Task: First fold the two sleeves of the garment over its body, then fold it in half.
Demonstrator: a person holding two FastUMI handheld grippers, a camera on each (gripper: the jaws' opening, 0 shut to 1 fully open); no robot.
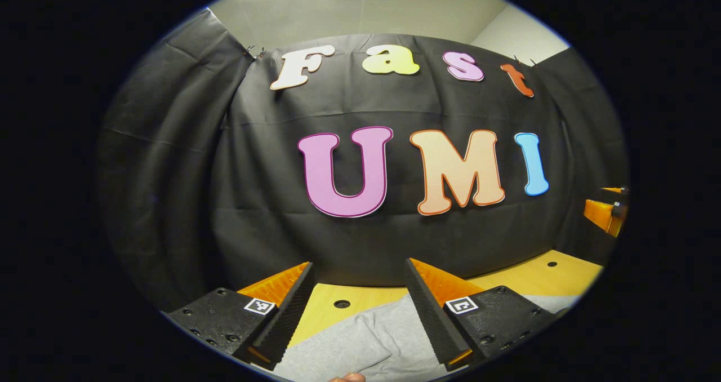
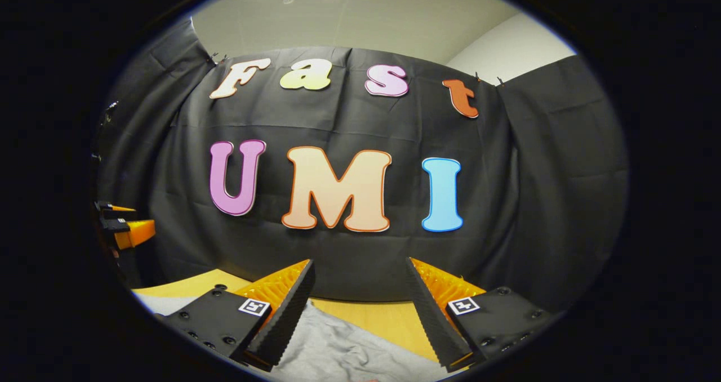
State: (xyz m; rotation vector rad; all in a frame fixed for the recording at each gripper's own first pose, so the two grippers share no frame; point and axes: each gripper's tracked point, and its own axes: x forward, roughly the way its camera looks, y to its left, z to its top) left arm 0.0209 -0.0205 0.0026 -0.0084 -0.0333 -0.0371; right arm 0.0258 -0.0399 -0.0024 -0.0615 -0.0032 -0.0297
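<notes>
A grey garment [image 1: 360,342] lies flat on the wooden table [image 1: 541,278] below my left gripper [image 1: 359,266], which is open and holds nothing between its fingers. In the right gripper view the same grey garment [image 2: 343,351] spreads under my right gripper [image 2: 359,263], also open with an empty gap. Both grippers hover above the cloth and point toward the booth's back wall. The right gripper [image 1: 605,213] shows at the far right edge of the left gripper view. The left gripper [image 2: 121,227] shows at the far left edge of the right gripper view.
The black cloth wall [image 1: 366,247] closes the table's far side. The light wooden tabletop has round holes [image 1: 341,303] in it. A fingertip [image 1: 348,377] peeks in at the bottom edge of the left gripper view.
</notes>
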